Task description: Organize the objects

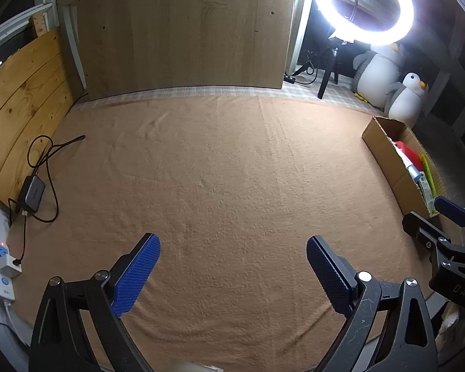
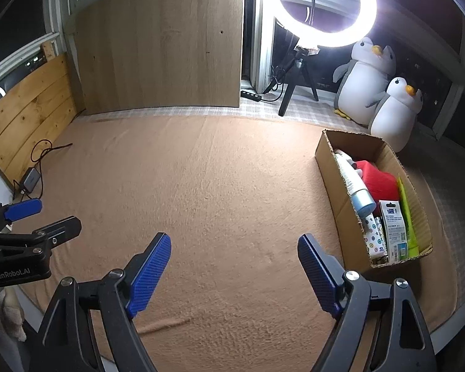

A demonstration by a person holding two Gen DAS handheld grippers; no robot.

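Box [image 2: 328,167] of cardboard sits on the tan blanket [image 2: 217,186], at 3 o'clock in the right wrist view, open-topped. Inside lie a white tube [image 2: 353,179] with a blue cap, a red item [image 2: 378,176], a green packet [image 2: 407,214] and small printed cartons [image 2: 393,229]. Right gripper [image 2: 234,248] hangs over bare blanket just beside the box, fingers spread wide, holding nothing. Left gripper [image 1: 232,251] hangs likewise, fingers spread and empty, at 9 o'clock from its partner. Two plush penguins [image 2: 375,93] stand past the box at 1 o'clock, under a lit ring light [image 2: 325,9]. A charger [image 1: 32,192] and power strip [image 1: 3,266] lie at 9 o'clock in the left wrist view.
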